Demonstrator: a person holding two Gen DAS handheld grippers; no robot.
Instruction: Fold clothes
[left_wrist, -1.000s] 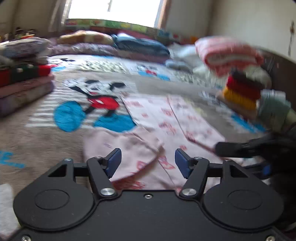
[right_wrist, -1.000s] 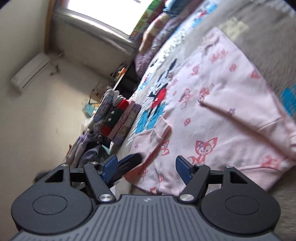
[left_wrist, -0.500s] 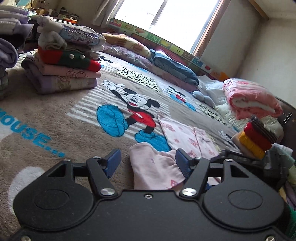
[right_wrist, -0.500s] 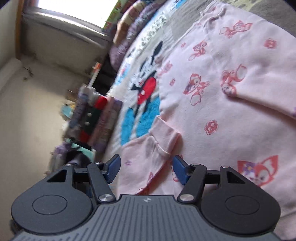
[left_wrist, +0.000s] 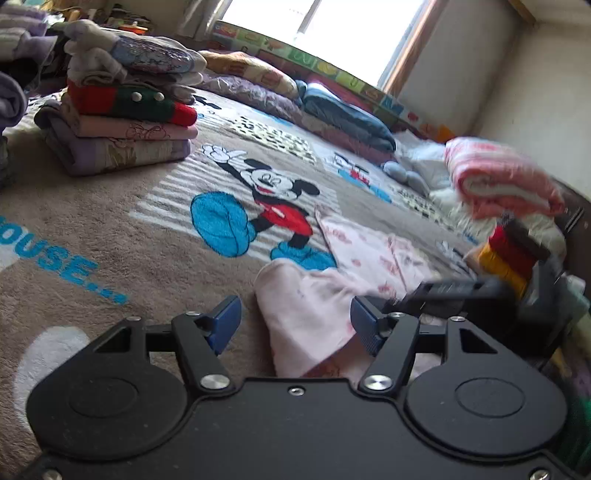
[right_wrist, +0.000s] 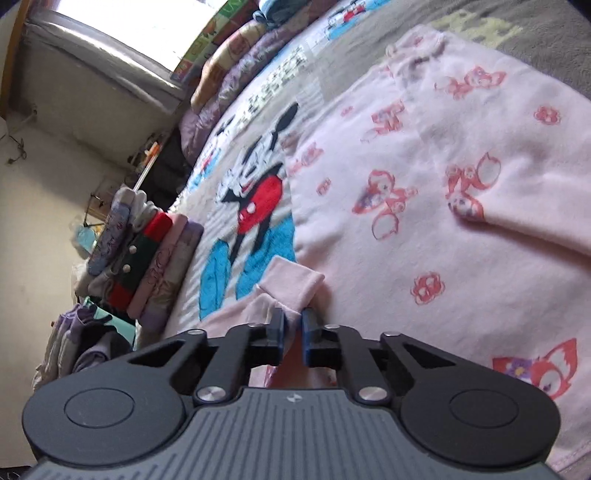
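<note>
A pink garment (right_wrist: 424, 184) with red fox prints lies spread on the Mickey Mouse blanket (left_wrist: 110, 229). Its left sleeve (right_wrist: 291, 280) is folded back toward me, cuff up. My right gripper (right_wrist: 293, 325) is closing on that cuff, and its blue pads pinch the fabric. In the left wrist view the same sleeve (left_wrist: 306, 306) lies between the fingers of my left gripper (left_wrist: 295, 325). That gripper is open, and its pads stand clear of the cloth on both sides. The right gripper (left_wrist: 454, 295) shows there as a blurred black shape at the sleeve's right.
A stack of folded clothes (left_wrist: 122, 125) stands at the blanket's far left, also seen as the stack (right_wrist: 155, 258) in the right wrist view. A rolled pink-and-white blanket (left_wrist: 498, 181) and a red and yellow pile (left_wrist: 506, 258) sit at the right. Pillows (left_wrist: 332, 110) line the window side.
My right gripper moved in and shut on the sleeve cuff; it stood open before. My left gripper shifted left and rolled, and stays open around the sleeve.
</note>
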